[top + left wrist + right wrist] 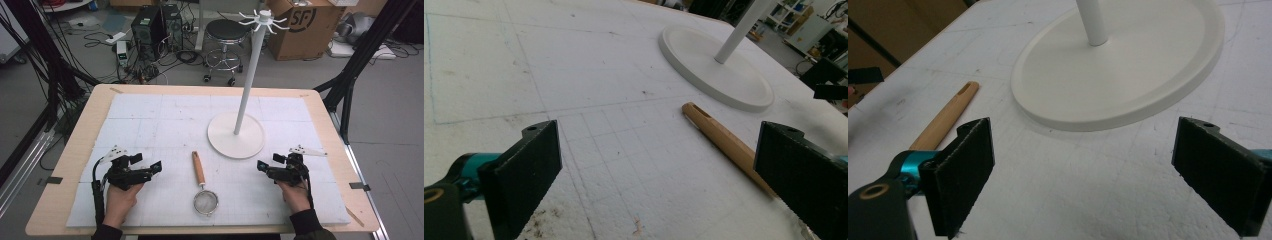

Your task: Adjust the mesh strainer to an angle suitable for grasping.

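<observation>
Room: grey floor at the top of the high view, with a stool (226, 34), a cardboard box (304, 26), computer cases (155, 26) and loose cables.
Surface: wooden table (56, 192) covered by a white gridded mat (150, 117).
Strainer (201, 184): one, lower centre of the high view, lying flat on the mat, touched by nothing.
Strainer long axis: runs up and down the frame; wooden handle at the upper end, round mesh bowl at the lower end.
Stand (236, 132): one, white, with a round base right of centre, an upright pole and a ring of hooks at the top, near the upper centre of the frame.
Strainer to stand: handle tip lies near the base's lower left rim, apart from it.
Left gripper (156, 166): lower left, jaws apart, nothing between them; pointing right, toward the handle.
Right gripper (261, 165): lower right, jaws apart, nothing between them; pointing left, toward the handle.
Left gripper view: handle at right, passing behind the right-hand jaw; base at upper right.
Right gripper view: handle at left, behind the left-hand jaw; base at upper centre.
Key relation: strainer lies between the two grippers, its handle crosswise to both.
Nearer hand: left gripper, by a little; judged the likelier to take the handle.
Count: strainers, one; stands, one; grippers, two; hands, two.
</observation>
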Demonstrator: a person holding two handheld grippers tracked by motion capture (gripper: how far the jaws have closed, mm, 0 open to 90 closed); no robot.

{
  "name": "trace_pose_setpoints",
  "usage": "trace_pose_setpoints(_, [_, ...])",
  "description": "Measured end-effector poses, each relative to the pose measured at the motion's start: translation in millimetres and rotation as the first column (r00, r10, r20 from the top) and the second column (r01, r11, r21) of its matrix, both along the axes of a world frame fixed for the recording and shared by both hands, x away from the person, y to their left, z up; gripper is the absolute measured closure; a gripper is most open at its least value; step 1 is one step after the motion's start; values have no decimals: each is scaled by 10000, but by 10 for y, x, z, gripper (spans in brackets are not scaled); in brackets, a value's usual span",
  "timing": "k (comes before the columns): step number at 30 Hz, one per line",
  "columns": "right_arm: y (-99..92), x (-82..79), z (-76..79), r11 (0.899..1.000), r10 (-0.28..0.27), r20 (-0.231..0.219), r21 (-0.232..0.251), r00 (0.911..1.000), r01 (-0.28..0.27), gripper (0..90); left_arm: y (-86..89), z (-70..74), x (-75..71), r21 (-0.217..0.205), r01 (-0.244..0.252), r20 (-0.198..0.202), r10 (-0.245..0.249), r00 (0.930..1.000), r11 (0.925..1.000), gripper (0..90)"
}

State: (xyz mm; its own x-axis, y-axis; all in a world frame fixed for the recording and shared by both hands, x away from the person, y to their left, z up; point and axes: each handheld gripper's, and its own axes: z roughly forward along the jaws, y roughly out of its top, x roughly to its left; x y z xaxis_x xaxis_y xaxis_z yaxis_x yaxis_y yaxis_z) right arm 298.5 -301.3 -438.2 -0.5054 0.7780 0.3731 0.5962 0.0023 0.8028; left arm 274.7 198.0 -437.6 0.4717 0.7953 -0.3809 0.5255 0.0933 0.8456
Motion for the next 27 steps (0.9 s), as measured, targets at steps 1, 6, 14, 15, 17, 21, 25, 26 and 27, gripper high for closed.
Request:
trace_pose_setpoints(1, [1, -3, 3, 10000, -5, -38, 30, 10000, 5, 90, -1, -1, 0, -6, -5, 4, 5, 10000, 10000, 60])
trace_pose_setpoints(6, [5, -3, 2, 10000, 6, -15, 31, 10000, -6, 90, -4, -1, -2, -8, -24, 14, 24, 10000, 10000, 60])
trace_pose_setpoints(14, [10, 0, 1, 10000, 12, -37, 59, 10000, -12, 90, -7, -6, 0, 7, -49, 39, 49, 10000, 10000, 60])
trace_pose_setpoints(15, [11, 0, 0, 10000, 14, -32, 61, 10000, -14, 90, -6, -6, 0, 9, -49, 35, 49, 10000, 10000, 60])
trace_pose_setpoints(17, [13, 0, 0, 10000, 22, -43, 79, 10000, -21, 90, -3, -5, 0, -13, -27, 20, 27, 10000, 10000, 60])
trace_pose_setpoints(21, [5, 6, 0, 9999, 3, -68, 164, 10000, -2, 92, -9, -5, -2, 9, -43, 40, 43, 10000, 10000, 60])
trace_pose_setpoints(25, [9, 5, 0, 9998, 19, -122, 185, 9999, -17, 94, -11, -6, -1, -23, -16, 9, 16, 10000, 10000, 60])
trace_pose_setpoints(26, [17, 8, -5, 9999, 70, -117, 124, 9999, -68, 94, -11, -8, 0, -14, -36, 3, 36, 10000, 10000, 60])
trace_pose_setpoints(27, [20, 9, -6, 9999, 61, -122, 116, 9999, -59, 94, -11, -9, 0, 7, -23, -5, 23, 10000, 10000, 60])
